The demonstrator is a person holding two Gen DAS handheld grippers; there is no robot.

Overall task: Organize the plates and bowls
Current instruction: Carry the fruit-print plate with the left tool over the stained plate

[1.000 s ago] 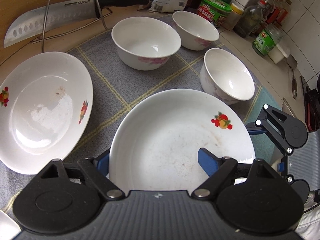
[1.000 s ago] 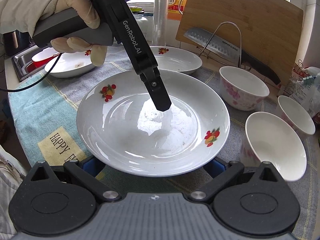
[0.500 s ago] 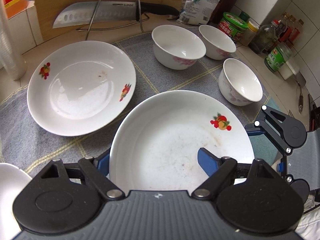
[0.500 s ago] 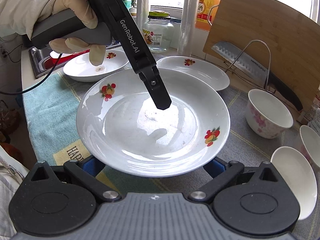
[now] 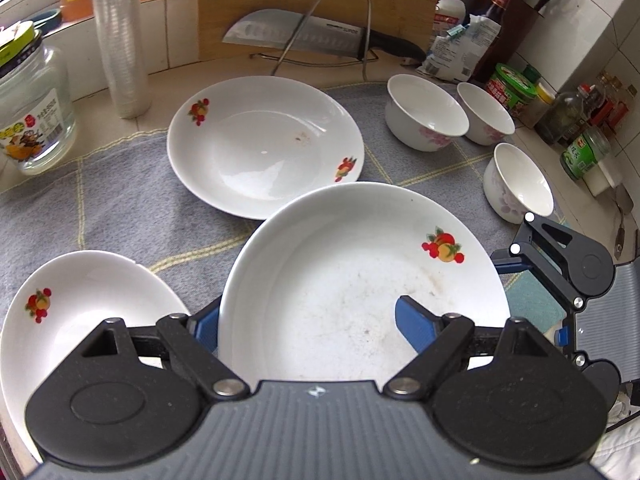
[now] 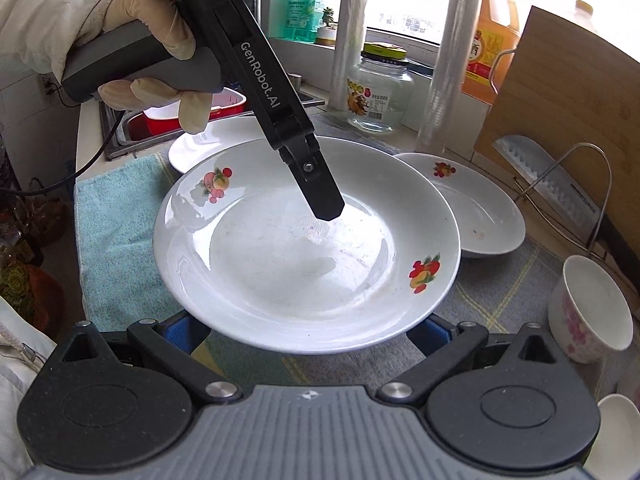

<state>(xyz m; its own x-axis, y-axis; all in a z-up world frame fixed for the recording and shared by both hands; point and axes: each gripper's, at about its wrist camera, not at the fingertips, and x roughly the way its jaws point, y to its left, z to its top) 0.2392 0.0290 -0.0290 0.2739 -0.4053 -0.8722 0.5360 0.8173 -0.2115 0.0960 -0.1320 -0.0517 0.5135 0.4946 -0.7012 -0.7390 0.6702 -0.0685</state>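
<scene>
A white fruit-print plate (image 5: 340, 280) (image 6: 280, 272) hangs above the grey checked cloth (image 5: 120, 208). My left gripper (image 5: 310, 316) is shut on its rim, with one finger (image 6: 324, 200) inside the plate and the other under the edge. My right gripper (image 6: 310, 332) has its fingers spread wide under the opposite rim. Their tips are hidden, so a grip cannot be told. Two more fruit-print plates (image 5: 260, 148) (image 5: 80, 312) lie on the cloth. Three white bowls (image 5: 426, 112) (image 5: 486, 114) (image 5: 520, 184) stand to the right.
A knife (image 5: 296, 36) rests on a wire rack against a wooden board at the back. A glass jar (image 5: 28, 108) and a stack of plastic cups (image 5: 120, 40) stand back left. Bottles and jars (image 5: 584, 152) crowd the right wall. A sink (image 6: 120, 136) holding a red tub lies beyond a teal towel (image 6: 112, 220).
Both grippers have carried the plate leftward over the cloth. The bowls have slid to the right of the view, and a third plate has come into sight at lower left.
</scene>
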